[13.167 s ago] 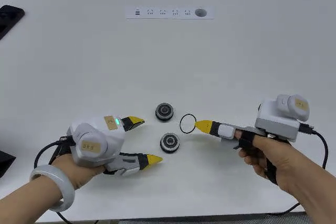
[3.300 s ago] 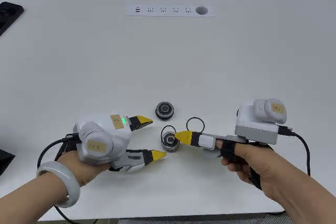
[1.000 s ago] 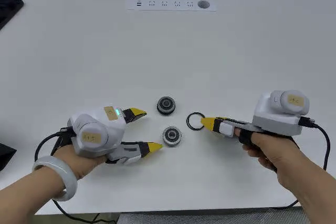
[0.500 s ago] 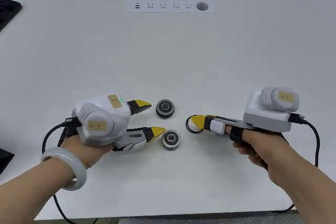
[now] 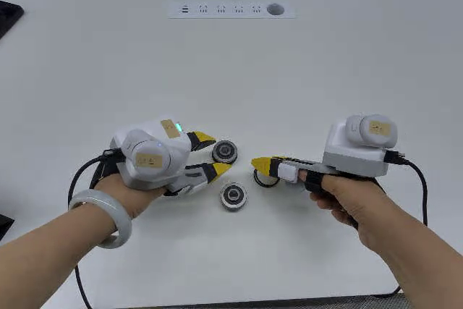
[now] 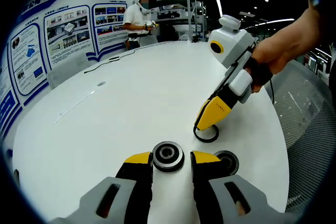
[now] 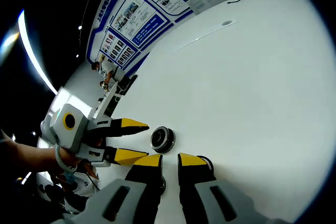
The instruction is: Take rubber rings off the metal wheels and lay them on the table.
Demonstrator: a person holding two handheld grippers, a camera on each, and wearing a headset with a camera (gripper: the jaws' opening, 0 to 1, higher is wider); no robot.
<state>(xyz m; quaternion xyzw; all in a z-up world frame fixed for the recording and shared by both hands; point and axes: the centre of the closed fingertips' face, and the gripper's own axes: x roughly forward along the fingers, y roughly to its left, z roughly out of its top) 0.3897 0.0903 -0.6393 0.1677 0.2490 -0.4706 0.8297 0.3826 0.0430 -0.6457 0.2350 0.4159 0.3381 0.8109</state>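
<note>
Two metal wheels sit on the white table (image 5: 325,77). My left gripper (image 5: 213,153) is open, and the far wheel (image 5: 225,152) (image 6: 168,156) lies just ahead of its yellow tips, between them. The near wheel (image 5: 233,196) (image 6: 227,162) lies free beside its right jaw. A black rubber ring (image 5: 266,179) (image 6: 208,135) rests flat on the table, partly under the tip of my right gripper (image 5: 259,164) (image 7: 170,160). That gripper's jaws stand nearly together with nothing seen between them. The far wheel (image 7: 161,139) and the left gripper (image 7: 128,140) appear ahead in the right gripper view.
A white power strip (image 5: 230,9) lies at the back of the table. A dark object (image 5: 7,14) sits at the far left edge. Cables trail from both grippers toward the front edge. A person (image 6: 137,17) stands far off in the room.
My left gripper has moved forward and right until its open jaws flank the far wheel. The right gripper has slid left over the loose ring.
</note>
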